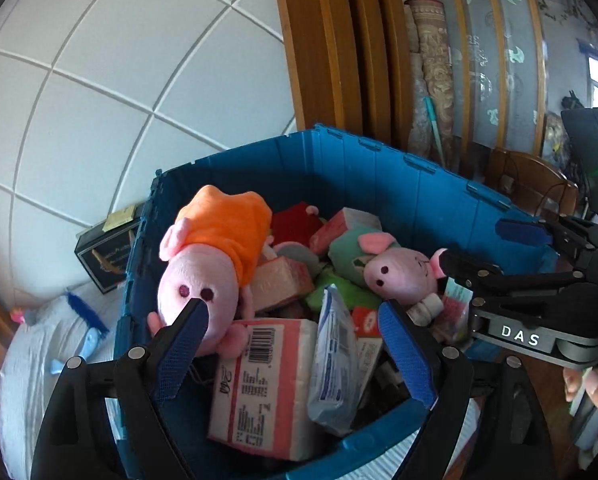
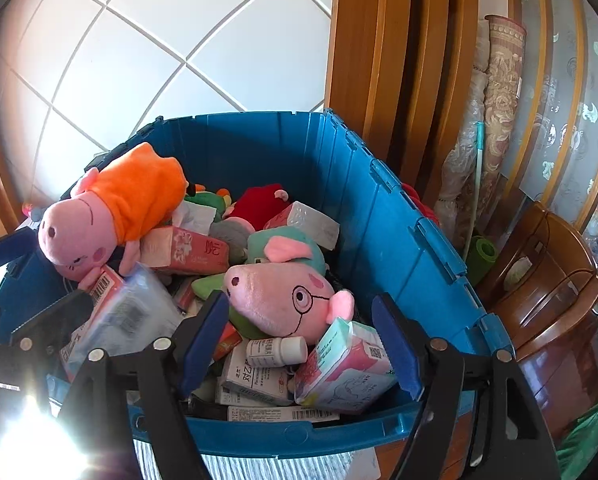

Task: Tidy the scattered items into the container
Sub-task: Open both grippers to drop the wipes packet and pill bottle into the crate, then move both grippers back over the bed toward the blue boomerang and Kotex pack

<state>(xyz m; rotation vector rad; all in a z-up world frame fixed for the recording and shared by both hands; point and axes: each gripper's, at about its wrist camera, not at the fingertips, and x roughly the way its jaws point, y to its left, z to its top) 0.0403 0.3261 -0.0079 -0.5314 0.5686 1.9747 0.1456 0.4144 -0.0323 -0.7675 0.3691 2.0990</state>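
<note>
Inside, soft plush pigs, ribbed plastic crate.

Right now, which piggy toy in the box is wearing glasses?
The pink pig plush in the teal top, lying near the right tool, has round glasses stitched on its face. The pig plush in the orange dress has none.

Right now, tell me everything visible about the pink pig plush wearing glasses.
The pink pig plush with glasses is soft fabric with a long snout, black stitched round glasses, a rosy cheek patch, pink ears and a teal-green body. It lies on its side atop the pile in the blue crate, snout toward the crate's left. A small white bottle and a pink-and-mint tissue pack touch its underside.
</note>
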